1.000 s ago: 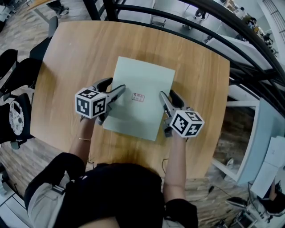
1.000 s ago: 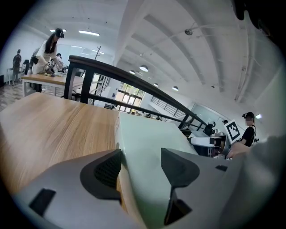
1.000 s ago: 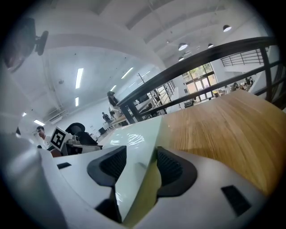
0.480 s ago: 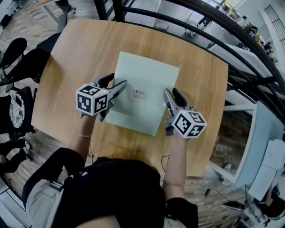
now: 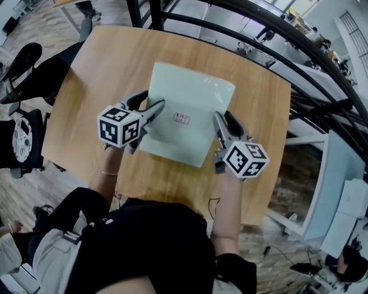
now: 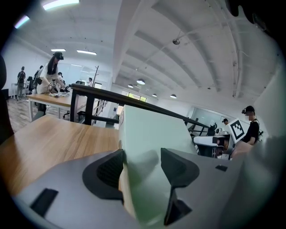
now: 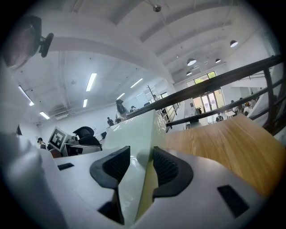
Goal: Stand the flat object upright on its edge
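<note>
The pale green board (image 5: pixel 190 95) is mid-frame over the wooden tabletop (image 5: pixel 95 74). Its small red-printed label (image 5: pixel 181 119) is too blurred to read. The left gripper (image 5: pixel 150 107) has its fingers pinching the board's left edge. The right gripper (image 5: pixel 222 118) has fingers that have just been closing, clamped on the right edge. A black railing (image 5: pixel 155 11) crosses the top right, and a black chair (image 5: pixel 26 60) stands at the left.

Pale green flat box (image 5: pixel 190 95); small label (image 5: pixel 181 119) on top face; tilted, partly lifted off table (image 5: pixel 92 80)
</note>
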Motion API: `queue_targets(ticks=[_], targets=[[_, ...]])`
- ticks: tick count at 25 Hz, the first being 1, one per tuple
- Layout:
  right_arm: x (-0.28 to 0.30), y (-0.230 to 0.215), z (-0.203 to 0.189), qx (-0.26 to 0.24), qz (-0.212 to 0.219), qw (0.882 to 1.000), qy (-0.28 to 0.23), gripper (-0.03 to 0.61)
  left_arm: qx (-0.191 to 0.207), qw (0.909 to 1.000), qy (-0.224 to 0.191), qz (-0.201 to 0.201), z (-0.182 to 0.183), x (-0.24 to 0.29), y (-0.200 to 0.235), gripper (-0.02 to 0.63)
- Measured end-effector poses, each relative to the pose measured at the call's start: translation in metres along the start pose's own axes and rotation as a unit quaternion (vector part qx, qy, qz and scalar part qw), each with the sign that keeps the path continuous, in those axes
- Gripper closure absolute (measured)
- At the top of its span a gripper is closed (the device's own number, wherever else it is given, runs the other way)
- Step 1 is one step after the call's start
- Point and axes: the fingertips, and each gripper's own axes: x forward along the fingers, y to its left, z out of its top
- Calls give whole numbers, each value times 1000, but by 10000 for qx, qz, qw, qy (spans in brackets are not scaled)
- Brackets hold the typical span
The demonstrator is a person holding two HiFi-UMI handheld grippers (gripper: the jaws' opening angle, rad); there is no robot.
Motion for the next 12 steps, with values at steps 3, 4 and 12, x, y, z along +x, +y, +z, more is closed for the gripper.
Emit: queue_targets(ticks=[3, 4, 12], targets=[[-6, 2, 1, -78, -8, 10000, -32, 411, 57, 10000, -36, -22, 2, -3, -5, 347], [-8, 1, 2, -64, -9, 10000, -68, 411, 70, 10000, -49, -25, 3, -3, -7, 347], [-22, 1, 18, -218, -187, 9988, -401, 413, 131, 9993, -296, -183, 19, -6, -23, 347]])
